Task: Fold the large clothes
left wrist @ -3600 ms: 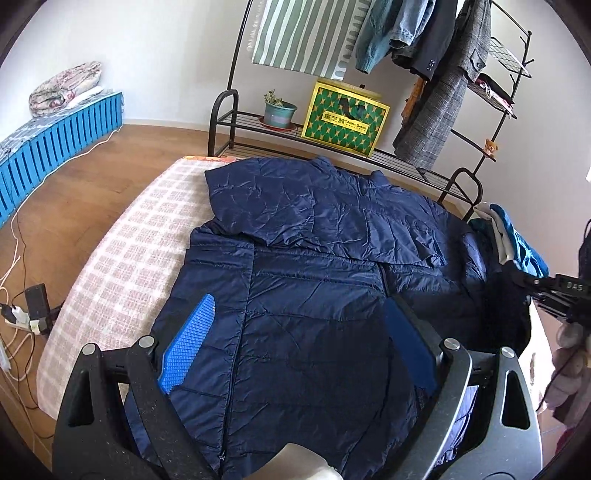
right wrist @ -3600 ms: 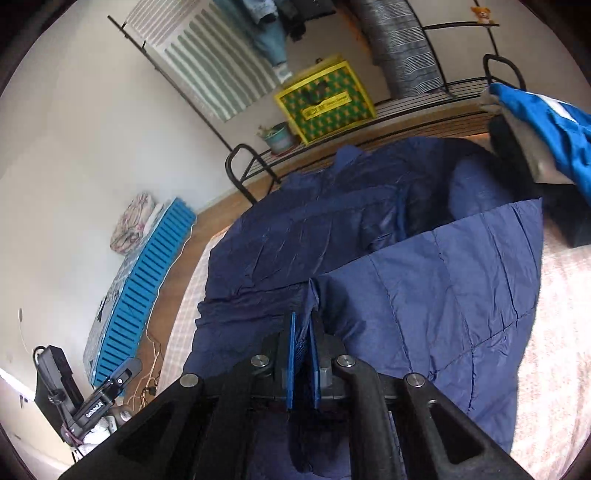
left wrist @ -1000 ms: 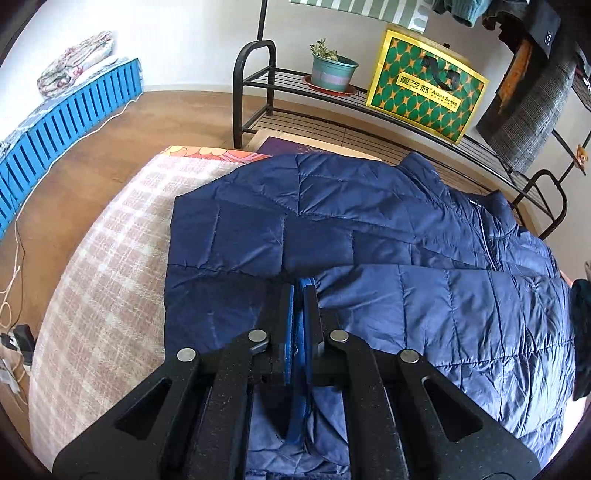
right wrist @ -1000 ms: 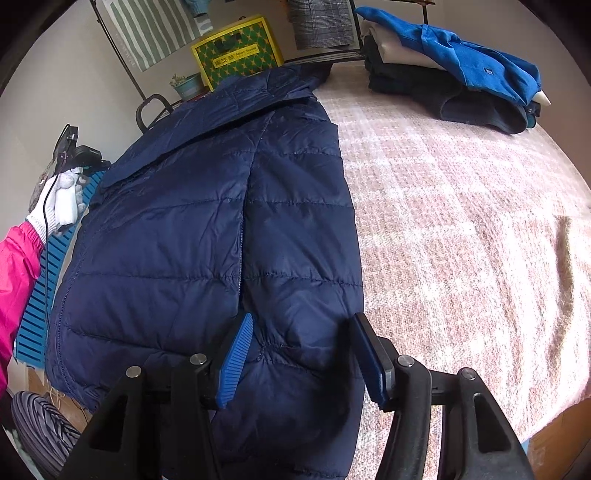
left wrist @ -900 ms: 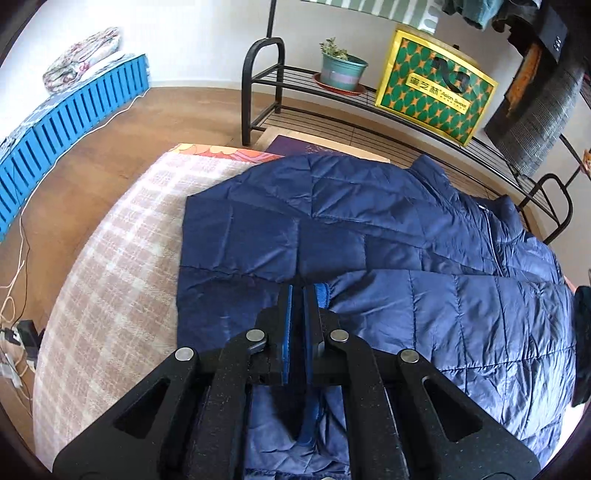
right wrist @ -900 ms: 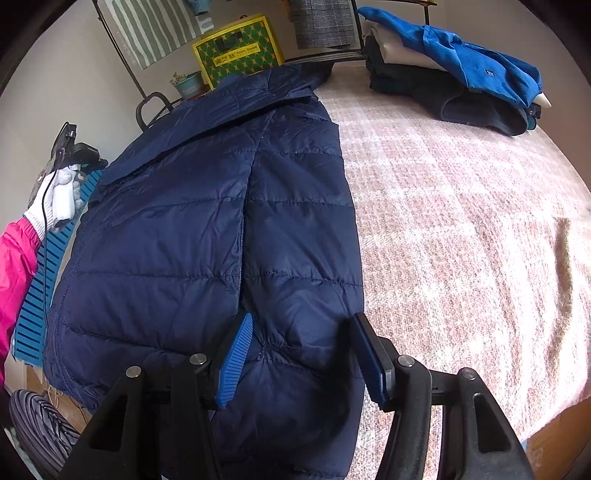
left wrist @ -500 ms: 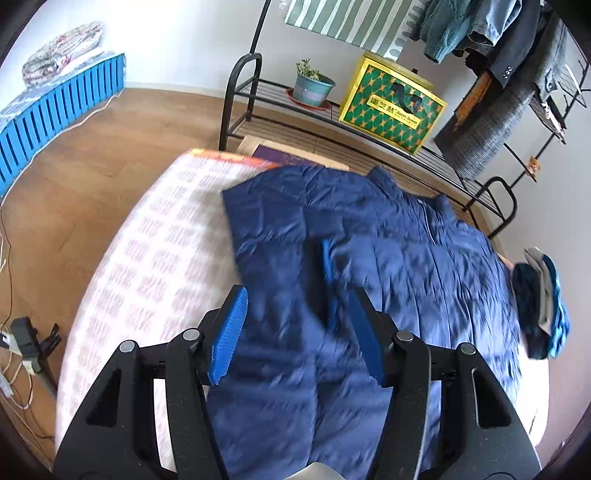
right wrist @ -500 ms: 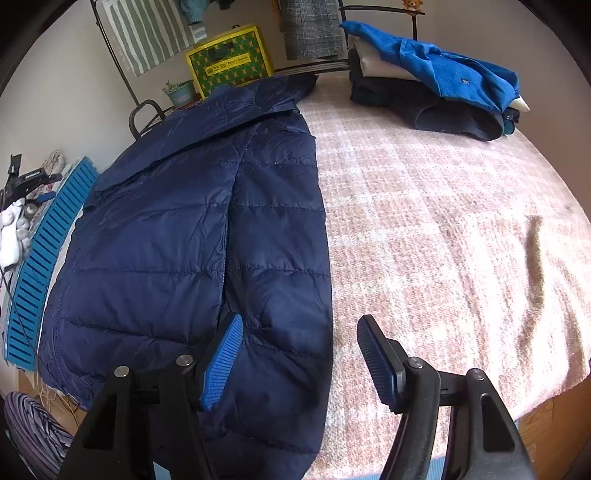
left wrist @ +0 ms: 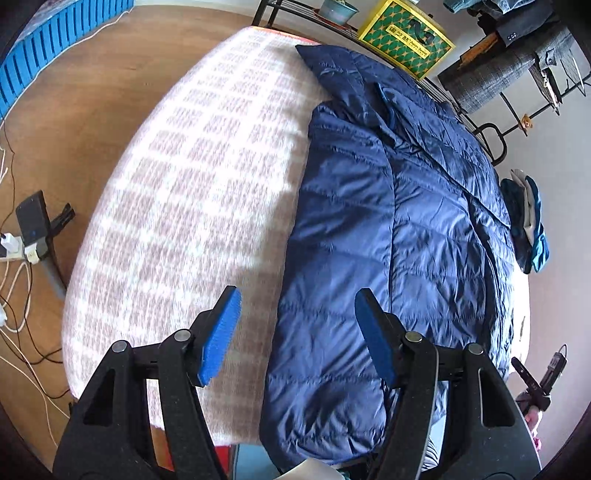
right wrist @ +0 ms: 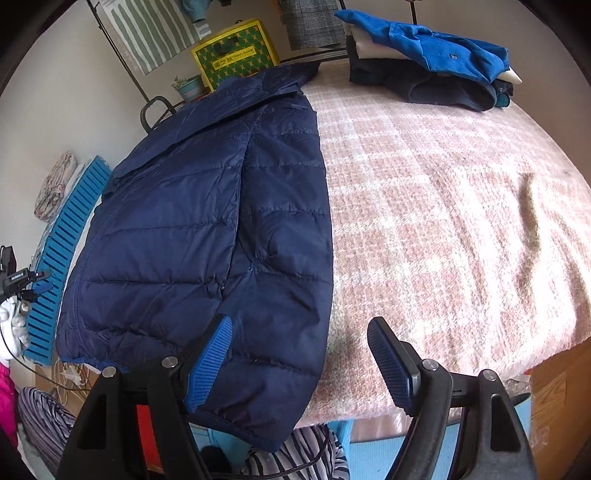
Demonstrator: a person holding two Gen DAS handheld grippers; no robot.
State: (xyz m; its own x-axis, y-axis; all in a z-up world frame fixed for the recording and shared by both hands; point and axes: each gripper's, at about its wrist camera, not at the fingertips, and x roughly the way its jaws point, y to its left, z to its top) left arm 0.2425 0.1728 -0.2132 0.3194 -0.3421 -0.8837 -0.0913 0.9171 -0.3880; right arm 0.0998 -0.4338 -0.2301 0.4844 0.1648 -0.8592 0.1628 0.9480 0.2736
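A navy quilted puffer jacket point(left wrist: 399, 229) lies flat on the pink checked bed cover point(left wrist: 192, 184), both sides folded in lengthwise, its hem hanging over the near edge. My left gripper point(left wrist: 297, 336) is open and empty above the jacket's left hem edge. In the right wrist view the jacket point(right wrist: 207, 221) lies on the cover point(right wrist: 443, 206) left of centre. My right gripper point(right wrist: 301, 358) is open and empty over the jacket's right hem corner at the bed's near edge.
A stack of folded clothes with a blue shirt on top point(right wrist: 428, 59) sits at the bed's far right corner. A clothes rack with a yellow-green bag point(left wrist: 406, 35) stands behind the bed. Cables and a power strip point(left wrist: 26, 243) lie on the wooden floor at left.
My left gripper let go of the jacket's folded side, opened, and pulled back toward the hem. My right gripper stayed open and drew back slightly to the near edge.
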